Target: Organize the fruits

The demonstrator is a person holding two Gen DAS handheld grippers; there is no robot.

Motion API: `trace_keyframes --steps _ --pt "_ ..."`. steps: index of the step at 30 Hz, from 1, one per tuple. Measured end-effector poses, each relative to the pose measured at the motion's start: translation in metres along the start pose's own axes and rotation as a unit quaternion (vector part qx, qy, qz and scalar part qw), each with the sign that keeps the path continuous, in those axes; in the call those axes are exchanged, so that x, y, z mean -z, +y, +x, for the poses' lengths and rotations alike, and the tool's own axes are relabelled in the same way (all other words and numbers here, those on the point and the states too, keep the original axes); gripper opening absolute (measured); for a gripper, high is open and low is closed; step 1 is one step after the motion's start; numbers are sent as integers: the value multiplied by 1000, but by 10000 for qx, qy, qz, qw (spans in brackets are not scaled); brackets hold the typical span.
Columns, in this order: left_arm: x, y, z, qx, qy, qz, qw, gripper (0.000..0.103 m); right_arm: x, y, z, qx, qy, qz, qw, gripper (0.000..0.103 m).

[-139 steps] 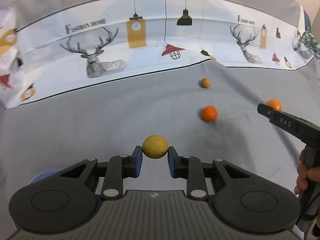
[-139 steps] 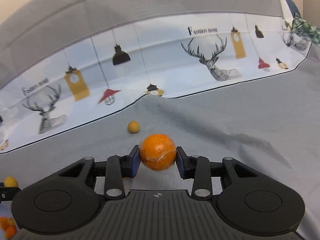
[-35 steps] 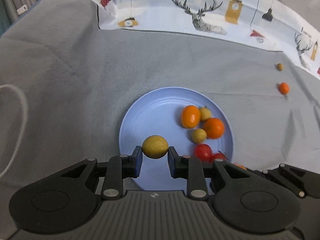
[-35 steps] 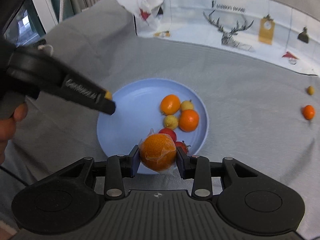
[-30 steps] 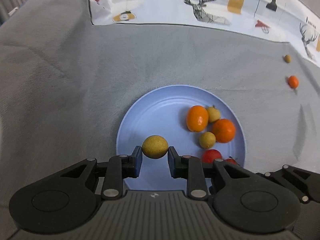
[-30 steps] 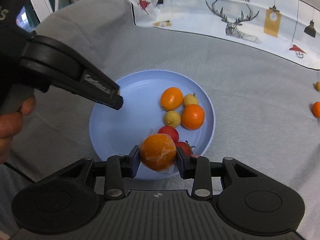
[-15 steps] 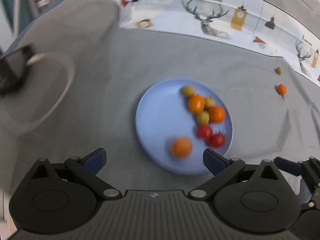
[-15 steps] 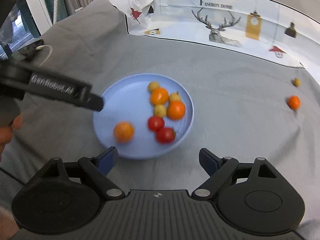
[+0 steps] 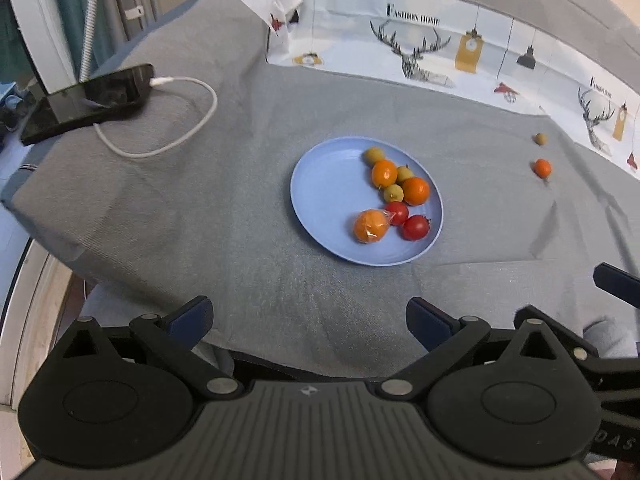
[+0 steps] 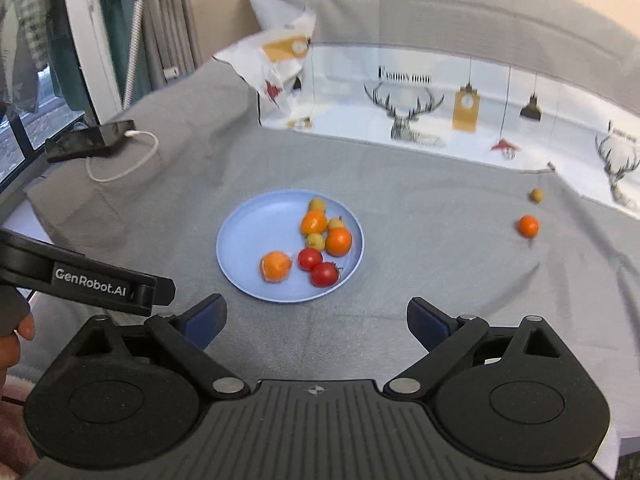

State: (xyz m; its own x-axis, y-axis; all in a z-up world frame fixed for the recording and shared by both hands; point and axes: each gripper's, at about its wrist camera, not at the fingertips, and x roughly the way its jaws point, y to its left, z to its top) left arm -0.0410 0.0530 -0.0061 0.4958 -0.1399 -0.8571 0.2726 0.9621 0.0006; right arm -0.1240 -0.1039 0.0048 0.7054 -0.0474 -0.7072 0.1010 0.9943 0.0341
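Note:
A blue plate (image 9: 328, 200) (image 10: 248, 248) lies on the grey cloth and holds several fruits. Among them are a plastic-wrapped orange (image 9: 370, 226) (image 10: 275, 266), a yellow-green fruit (image 9: 374, 155) (image 10: 317, 204) at the far rim and two red tomatoes (image 9: 416, 227) (image 10: 325, 274). Off to the right on the cloth lie a small orange (image 9: 542, 168) (image 10: 528, 226) and a brownish fruit (image 9: 541, 139) (image 10: 536, 195). My left gripper (image 9: 308, 316) is open and empty, raised well short of the plate. My right gripper (image 10: 316, 314) is also empty, its jaws still opening.
A black phone (image 9: 88, 100) with a white charging cable (image 9: 180, 128) lies at the far left, near the table's left edge. A white printed cloth (image 9: 420, 52) with deer runs along the back. One left-gripper finger (image 10: 104, 282) crosses the right wrist view at the left.
Both grippers opened and let their fruits go onto the plate: the yellow-green one rolled to the far rim, the wrapped orange lies near the tomatoes. Both hands drew back and up.

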Motion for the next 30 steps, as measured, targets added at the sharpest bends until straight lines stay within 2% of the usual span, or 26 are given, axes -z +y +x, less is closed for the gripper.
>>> trace_keyframes --steps 14,30 --pt "22 6 -59 56 -679 -112 9976 102 11 17 -55 111 -627 -344 9974 98" --pt "28 12 -71 169 -852 -165 9961 102 14 29 -74 205 -830 -547 9948 98"
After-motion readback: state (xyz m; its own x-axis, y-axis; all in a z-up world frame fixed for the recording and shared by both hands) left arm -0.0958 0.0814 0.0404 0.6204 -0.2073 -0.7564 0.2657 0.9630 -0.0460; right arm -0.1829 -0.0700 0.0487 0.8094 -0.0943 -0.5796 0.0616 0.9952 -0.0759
